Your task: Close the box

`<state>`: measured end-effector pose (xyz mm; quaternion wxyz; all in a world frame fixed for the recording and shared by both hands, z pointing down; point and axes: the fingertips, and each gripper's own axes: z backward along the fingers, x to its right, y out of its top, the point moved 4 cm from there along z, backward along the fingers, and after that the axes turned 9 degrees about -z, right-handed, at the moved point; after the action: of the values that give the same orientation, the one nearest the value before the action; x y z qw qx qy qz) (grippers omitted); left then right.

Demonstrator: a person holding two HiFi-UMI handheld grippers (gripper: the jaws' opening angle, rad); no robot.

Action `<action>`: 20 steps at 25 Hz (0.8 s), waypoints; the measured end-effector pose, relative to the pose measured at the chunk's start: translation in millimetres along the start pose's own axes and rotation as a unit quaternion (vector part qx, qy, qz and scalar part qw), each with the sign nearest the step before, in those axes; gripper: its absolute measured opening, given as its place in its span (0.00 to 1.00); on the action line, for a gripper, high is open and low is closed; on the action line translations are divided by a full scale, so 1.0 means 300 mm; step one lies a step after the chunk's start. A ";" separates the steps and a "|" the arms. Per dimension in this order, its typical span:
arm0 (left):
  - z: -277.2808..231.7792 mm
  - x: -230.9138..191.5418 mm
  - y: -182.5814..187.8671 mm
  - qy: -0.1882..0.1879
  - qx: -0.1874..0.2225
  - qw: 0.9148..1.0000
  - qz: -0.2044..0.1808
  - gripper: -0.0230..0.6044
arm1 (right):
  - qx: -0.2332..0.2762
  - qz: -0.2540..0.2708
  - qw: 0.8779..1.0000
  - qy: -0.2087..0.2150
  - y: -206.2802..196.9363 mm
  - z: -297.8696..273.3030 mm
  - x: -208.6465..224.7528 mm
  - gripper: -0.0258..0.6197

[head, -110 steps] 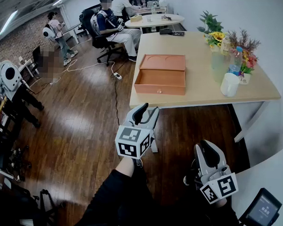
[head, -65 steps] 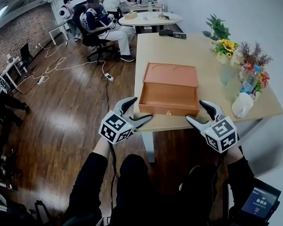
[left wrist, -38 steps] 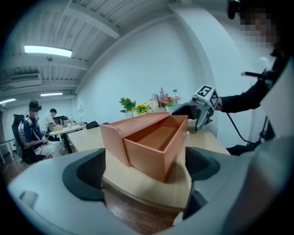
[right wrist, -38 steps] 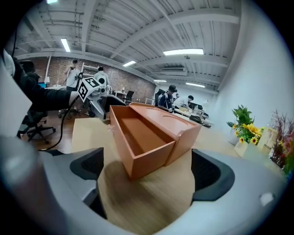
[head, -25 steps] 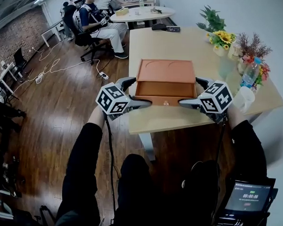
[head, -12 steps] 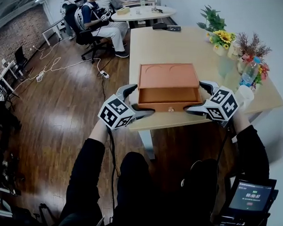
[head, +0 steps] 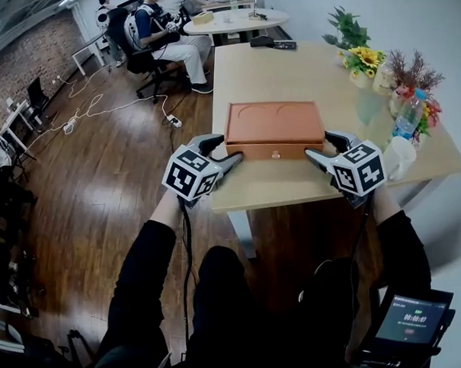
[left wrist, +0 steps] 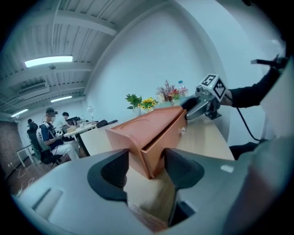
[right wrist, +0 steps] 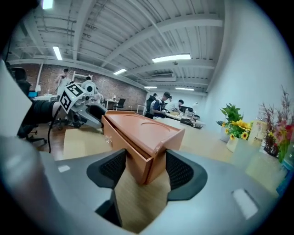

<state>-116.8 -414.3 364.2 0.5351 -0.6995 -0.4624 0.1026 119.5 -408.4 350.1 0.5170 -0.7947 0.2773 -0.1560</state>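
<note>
An orange box (head: 275, 124) with a front drawer lies on the wooden table (head: 291, 186); the drawer stands almost flush, out by a sliver. My left gripper (head: 227, 149) straddles the box's front left corner, and my right gripper (head: 319, 144) straddles the front right corner. Both sets of jaws are closing with a corner between them. In the left gripper view the corner of the box (left wrist: 151, 128) sits between my left gripper's (left wrist: 146, 172) pads, which touch it. The right gripper view shows the same: box (right wrist: 142, 131) corner wedged between my right gripper's (right wrist: 140, 172) pads.
Flower vases (head: 365, 67), a water bottle (head: 407, 118) and a white cup (head: 395, 158) stand at the table's right end. A black device (head: 271, 42) lies at the far end. People sit at a round table (head: 222, 19) behind. A tablet (head: 407, 324) is at the lower right.
The drawer, pulled out half a second ago, has slid into the box. Both grippers' jaws have narrowed from wide open around the box's front corners.
</note>
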 end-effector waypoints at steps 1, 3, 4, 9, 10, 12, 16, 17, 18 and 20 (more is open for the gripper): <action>-0.001 -0.008 0.000 0.013 -0.003 1.000 0.015 0.37 | 0.003 -0.011 1.000 -0.014 0.004 -0.001 0.004 0.45; -0.006 -0.019 0.002 0.037 -0.010 0.999 0.039 0.32 | 0.007 -0.026 0.999 -0.036 0.011 -0.006 0.008 0.40; -0.010 -0.021 0.003 0.046 -0.015 0.998 0.044 0.32 | 0.007 -0.029 0.999 -0.043 0.012 -0.009 0.008 0.39; -0.012 -0.014 -0.005 0.066 -0.025 0.996 0.047 0.32 | 0.006 -0.038 0.997 -0.060 0.004 -0.003 0.005 0.37; -0.004 -0.011 -0.010 0.071 -0.024 0.996 0.050 0.32 | 0.008 -0.042 0.997 -0.062 0.002 0.009 0.003 0.37; 0.046 0.002 -0.010 0.085 -0.011 0.994 0.064 0.33 | 0.027 -0.053 0.996 -0.066 0.008 0.063 -0.012 0.37; 0.284 0.077 0.065 0.150 0.096 0.977 0.115 0.33 | 0.138 -0.093 0.986 -0.033 0.053 0.262 -0.108 0.34; 0.356 0.118 0.091 0.166 0.128 0.970 0.121 0.33 | 0.169 -0.113 0.979 -0.005 0.061 0.313 -0.154 0.34; 0.421 0.170 0.119 0.179 0.155 0.964 0.121 0.33 | 0.196 -0.136 0.971 0.023 0.065 0.360 -0.203 0.34; 0.517 0.291 0.169 0.188 0.191 0.957 0.111 0.33 | 0.230 -0.166 0.957 0.057 0.054 0.434 -0.295 0.33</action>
<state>-140.4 -246.8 289.2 0.7208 -0.6383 -0.2448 0.1146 114.0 -264.5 284.6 0.6360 -0.6787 0.1268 -0.3446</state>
